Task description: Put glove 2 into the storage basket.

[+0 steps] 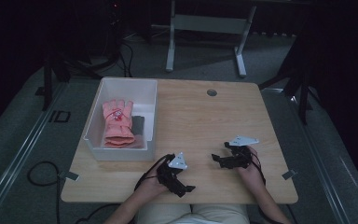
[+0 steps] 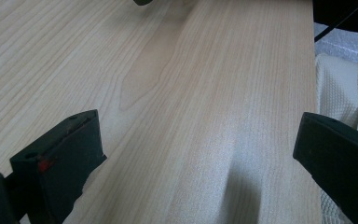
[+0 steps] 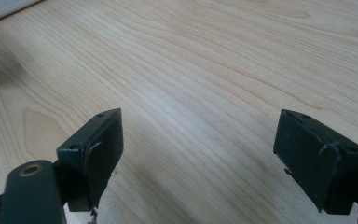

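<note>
Two gloves, pink glove over a dark one, sit in your white bin far left. Your left gripper rests on bare table, jaws spread; right gripper likewise, nothing between them.

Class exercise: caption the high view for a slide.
Pink glove in a white bin; left gripper and right gripper open above the wooden table.
</note>
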